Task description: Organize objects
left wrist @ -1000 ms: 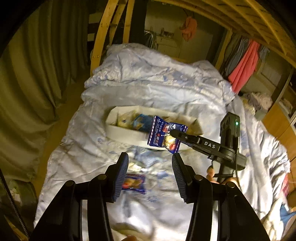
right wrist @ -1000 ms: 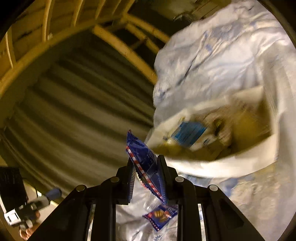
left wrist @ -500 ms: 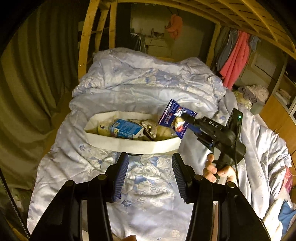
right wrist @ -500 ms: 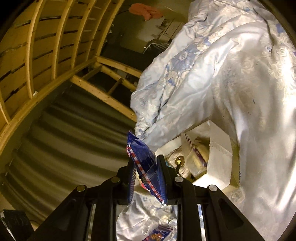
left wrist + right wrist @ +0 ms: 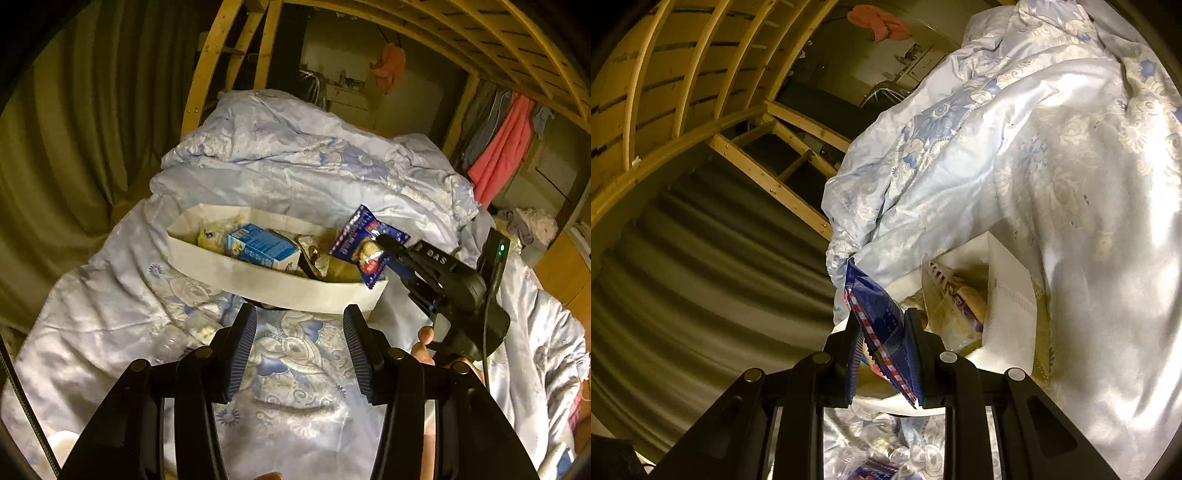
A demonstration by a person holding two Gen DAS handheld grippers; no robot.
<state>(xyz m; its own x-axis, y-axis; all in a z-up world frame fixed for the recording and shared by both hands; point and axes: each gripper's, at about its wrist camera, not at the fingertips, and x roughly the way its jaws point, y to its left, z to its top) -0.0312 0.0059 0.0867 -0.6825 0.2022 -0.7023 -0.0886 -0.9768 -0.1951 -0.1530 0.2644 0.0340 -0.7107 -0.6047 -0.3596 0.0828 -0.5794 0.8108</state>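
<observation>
Right hand-held gripper (image 5: 882, 354) clamps blue snack packet (image 5: 367, 243) over white tray's (image 5: 258, 277) right end; left hand-held gripper (image 5: 299, 347) wide, empty.

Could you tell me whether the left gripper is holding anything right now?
No, the left gripper is open and empty above the blue floral quilt.

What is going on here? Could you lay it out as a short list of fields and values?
setting: a bed with a pale blue floral duvet
container: white fabric bin resting on the duvet
bin contents: blue carton and other wrapped packets
right gripper: shut on a blue snack packet, held over the bin's right end
left gripper: open, holding nothing, in front of the bin
also on the duvet: clear plastic bottle, to the left of the left gripper
</observation>
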